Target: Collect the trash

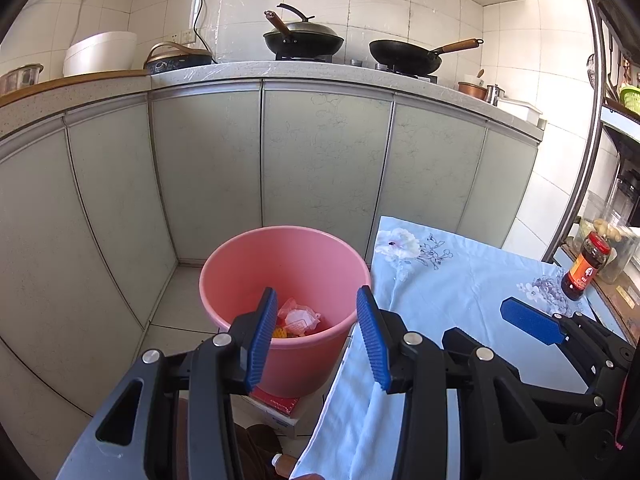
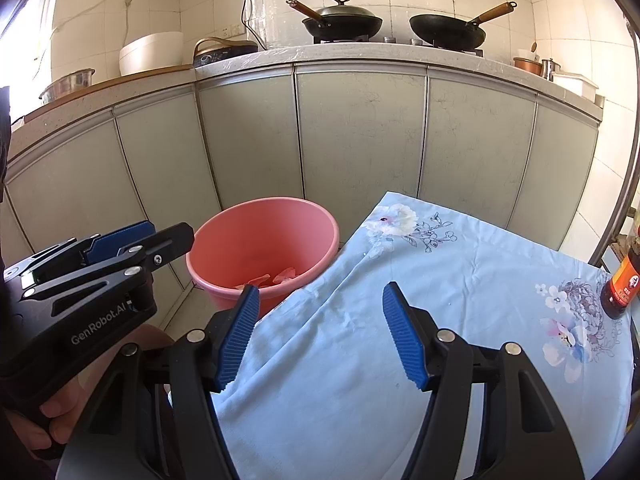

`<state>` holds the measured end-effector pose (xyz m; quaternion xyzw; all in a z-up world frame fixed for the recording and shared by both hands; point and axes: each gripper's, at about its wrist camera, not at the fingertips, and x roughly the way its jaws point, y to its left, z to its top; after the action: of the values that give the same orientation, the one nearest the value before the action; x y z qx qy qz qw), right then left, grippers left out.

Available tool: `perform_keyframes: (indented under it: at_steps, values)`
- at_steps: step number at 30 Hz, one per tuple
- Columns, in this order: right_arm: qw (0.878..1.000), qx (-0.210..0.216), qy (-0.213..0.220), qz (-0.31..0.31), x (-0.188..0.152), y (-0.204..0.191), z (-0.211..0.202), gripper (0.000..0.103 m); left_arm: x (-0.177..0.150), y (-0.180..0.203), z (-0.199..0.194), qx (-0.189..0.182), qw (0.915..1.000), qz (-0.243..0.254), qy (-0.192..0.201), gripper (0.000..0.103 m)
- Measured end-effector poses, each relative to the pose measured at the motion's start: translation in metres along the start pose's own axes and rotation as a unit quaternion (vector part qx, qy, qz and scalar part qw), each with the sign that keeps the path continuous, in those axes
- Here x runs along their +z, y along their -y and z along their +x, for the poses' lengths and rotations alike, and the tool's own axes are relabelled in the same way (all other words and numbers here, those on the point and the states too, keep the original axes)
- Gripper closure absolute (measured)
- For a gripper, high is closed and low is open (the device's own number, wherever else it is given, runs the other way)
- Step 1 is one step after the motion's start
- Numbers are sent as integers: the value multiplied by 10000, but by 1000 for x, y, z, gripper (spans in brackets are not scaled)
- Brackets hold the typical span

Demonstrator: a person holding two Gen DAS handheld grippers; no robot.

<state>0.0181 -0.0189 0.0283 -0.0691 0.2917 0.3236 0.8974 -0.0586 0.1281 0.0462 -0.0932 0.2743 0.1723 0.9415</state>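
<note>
Left wrist view: kitchen floor below a counter; scene centred on the pink bucket (image 1: 285, 280).
Left gripper (image 1: 316, 336): jaws stand apart, nothing between the pads; it hovers above the near rim of the bucket.
Trash (image 1: 299, 320): crumpled wrappers, white, red and yellow, lie at the bucket bottom, at 6 o'clock from the bucket centre.
Table (image 1: 460, 280): covered by a light blue flowered cloth, at 3 o'clock from the bucket and just beside its rim; no loose trash shows on it here.
Sauce bottle (image 1: 586, 266): upright at the table's far right edge; judged not trash, leave it.
Right gripper, side-on (image 1: 532, 322): over the table at 3 o'clock.

Right wrist view: same table and bucket from the right.
Right gripper (image 2: 320, 336): jaws apart and empty, above bare cloth.
Bucket position: at 10 o'clock from the right gripper.
Cloth surface: no wrapper visible in reach.

Procedure note: collection appears largely complete. Scan the table edges and floor before withdrawing. For any further piece, keep the jaws wide, release only when directly over the bucket opening, and avoid snagging the cloth.
</note>
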Motion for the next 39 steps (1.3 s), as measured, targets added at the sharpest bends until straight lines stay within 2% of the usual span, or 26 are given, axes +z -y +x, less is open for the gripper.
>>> perform_keyframes:
  at_steps: [39]
  values:
    - [10000, -18, -9, -36, -1, -1, 0, 39, -4, 3, 3, -84, 9999, 51, -36, 62]
